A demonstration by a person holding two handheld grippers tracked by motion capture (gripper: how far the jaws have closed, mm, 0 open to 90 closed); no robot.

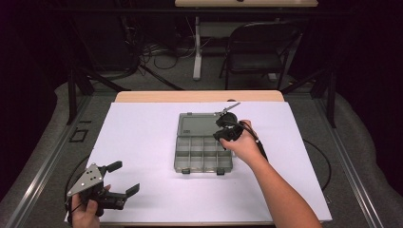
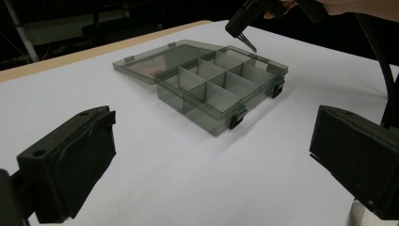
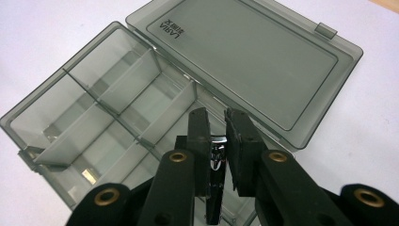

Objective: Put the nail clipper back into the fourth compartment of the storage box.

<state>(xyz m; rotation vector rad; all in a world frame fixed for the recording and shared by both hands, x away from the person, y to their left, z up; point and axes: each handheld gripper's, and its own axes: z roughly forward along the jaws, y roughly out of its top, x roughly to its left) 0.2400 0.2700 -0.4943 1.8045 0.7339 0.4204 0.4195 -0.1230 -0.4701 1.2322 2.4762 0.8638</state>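
Holding a small shiny metal piece [image 3: 216, 160] pinched between the nearly closed jaws of the right gripper [image 1: 227, 129], hovering over the far right corner of the open organizer box [image 1: 190, 159]. Looking like a clip or nail clipper, hard to tell exactly; judging the step as dropping it into a compartment.

Sitting idle near the table's front left corner: left gripper [image 1: 116, 183], jaws spread wide, gripping nothing.

Resting mid-table on the white sheet [image 1: 142, 137]: box with lid [image 3: 254, 56] folded flat away from the person, dividers [image 2: 207, 82] splitting the tray into small cells, all seeming empty.

Running lengthwise along the jaws: long axis of the metal piece, far end pointing down and forward toward the tray, near end hidden between the gripper links.

Doing this well, probably: centring over one cell, not over a divider; lowering until the tip is inside the walls; keeping the piece aligned with the cell's longer side; parting the jaws slowly to avoid a bounce-out; lifting straight up, clear of the lid hinge.
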